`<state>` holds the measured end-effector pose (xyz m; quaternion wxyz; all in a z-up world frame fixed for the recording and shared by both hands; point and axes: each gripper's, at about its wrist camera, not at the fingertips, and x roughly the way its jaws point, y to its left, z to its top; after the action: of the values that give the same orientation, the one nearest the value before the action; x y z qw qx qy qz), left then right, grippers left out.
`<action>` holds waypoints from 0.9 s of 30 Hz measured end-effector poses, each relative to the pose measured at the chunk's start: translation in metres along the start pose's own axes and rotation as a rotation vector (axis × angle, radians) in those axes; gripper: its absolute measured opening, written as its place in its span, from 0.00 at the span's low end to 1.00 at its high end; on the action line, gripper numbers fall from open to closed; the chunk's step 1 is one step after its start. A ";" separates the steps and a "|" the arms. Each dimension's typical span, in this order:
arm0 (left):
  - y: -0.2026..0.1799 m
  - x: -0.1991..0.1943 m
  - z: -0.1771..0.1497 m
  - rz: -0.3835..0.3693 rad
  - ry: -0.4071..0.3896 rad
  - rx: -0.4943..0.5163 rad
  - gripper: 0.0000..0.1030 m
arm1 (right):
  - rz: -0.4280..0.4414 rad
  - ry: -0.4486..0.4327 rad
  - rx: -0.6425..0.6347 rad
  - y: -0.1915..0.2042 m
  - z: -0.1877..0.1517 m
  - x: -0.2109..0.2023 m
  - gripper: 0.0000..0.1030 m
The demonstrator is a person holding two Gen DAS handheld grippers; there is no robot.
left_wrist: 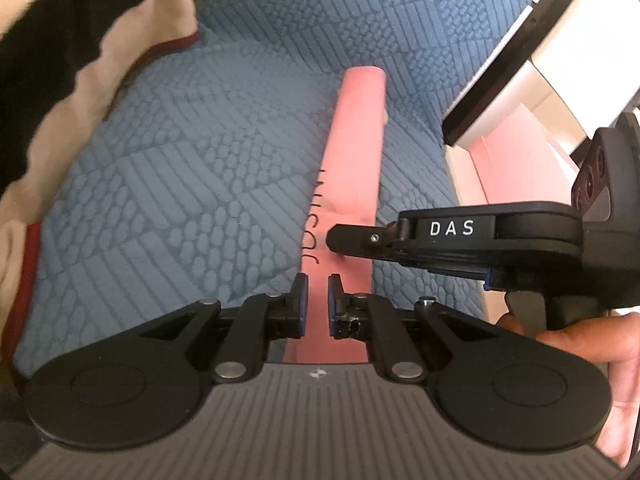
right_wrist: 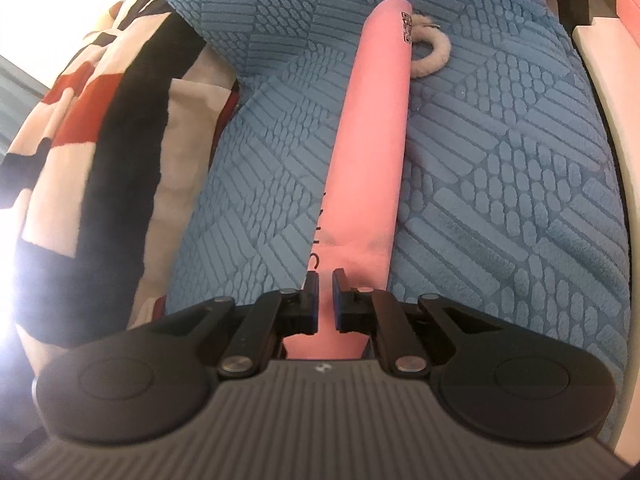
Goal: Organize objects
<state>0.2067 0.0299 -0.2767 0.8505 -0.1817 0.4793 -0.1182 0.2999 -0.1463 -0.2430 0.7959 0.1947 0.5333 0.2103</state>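
A long flat pink item with dark lettering (left_wrist: pixel 352 168) lies on a blue textured cover (left_wrist: pixel 180 184), seen edge-on in both views. My left gripper (left_wrist: pixel 318 304) is shut on its near edge. My right gripper (left_wrist: pixel 340 242) reaches in from the right and pinches the same pink item a little further along. In the right wrist view the right gripper (right_wrist: pixel 326 300) is shut on the pink item (right_wrist: pixel 376 152), which runs away up the blue cover (right_wrist: pixel 500 184).
A cream, black and red blanket (right_wrist: pixel 92 152) lies at the left and also shows in the left wrist view (left_wrist: pixel 60 64). A white fluffy loop (right_wrist: pixel 434 54) lies beside the pink item's far end. White and pink furniture (left_wrist: pixel 532 92) stands at the right.
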 end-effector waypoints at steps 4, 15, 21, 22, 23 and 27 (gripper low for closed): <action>-0.001 0.008 0.001 -0.029 0.020 0.017 0.10 | -0.004 -0.014 0.024 -0.005 0.005 -0.001 0.08; 0.003 0.019 0.005 -0.063 0.069 0.003 0.10 | -0.037 -0.126 -0.003 -0.012 0.033 -0.005 0.30; 0.005 0.019 0.007 -0.068 0.084 0.003 0.10 | -0.062 -0.172 -0.032 -0.018 0.054 -0.004 0.48; 0.005 0.019 0.008 -0.071 0.086 0.000 0.10 | -0.061 -0.171 -0.031 -0.019 0.057 -0.002 0.48; 0.006 0.019 0.008 -0.075 0.089 -0.005 0.10 | -0.062 -0.170 -0.035 -0.020 0.060 0.000 0.48; 0.008 0.019 0.009 -0.083 0.095 -0.009 0.09 | -0.061 -0.162 -0.046 -0.019 0.070 0.007 0.48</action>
<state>0.2243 0.0316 -0.2906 0.8204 -0.1993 0.5116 -0.1596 0.3699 -0.1648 -0.2335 0.8468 0.1764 0.4676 0.1820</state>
